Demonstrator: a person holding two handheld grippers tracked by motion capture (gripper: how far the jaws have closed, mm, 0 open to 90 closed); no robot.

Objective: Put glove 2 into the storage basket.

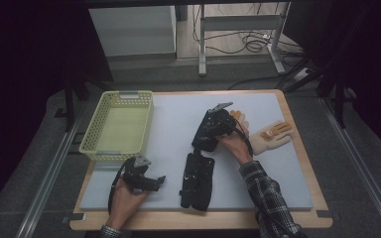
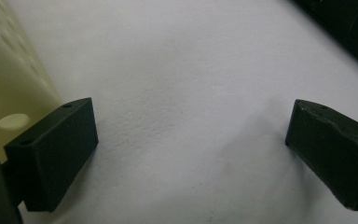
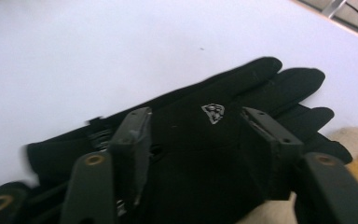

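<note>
A black glove (image 1: pixel 197 181) lies flat on the white mat (image 1: pixel 178 114), near the front middle. My right gripper (image 1: pixel 204 145) hovers just beyond the glove's far end, held in a hand with a plaid sleeve. In the right gripper view its jaws (image 3: pixel 198 119) stand apart over the black glove (image 3: pixel 214 154) and a small white logo (image 3: pixel 213 113); the pads do not press on the cloth. My left gripper (image 1: pixel 159 181) rests low on the mat, left of the glove, open and empty (image 2: pixel 191 135).
A yellow perforated basket (image 1: pixel 118 125) stands at the back left, its wall (image 2: pixel 9 79) close beside my left jaw. A tan glove (image 1: pixel 273 136) lies at the right of the mat. A tan patch (image 3: pixel 354 140) shows beside the black glove's fingers.
</note>
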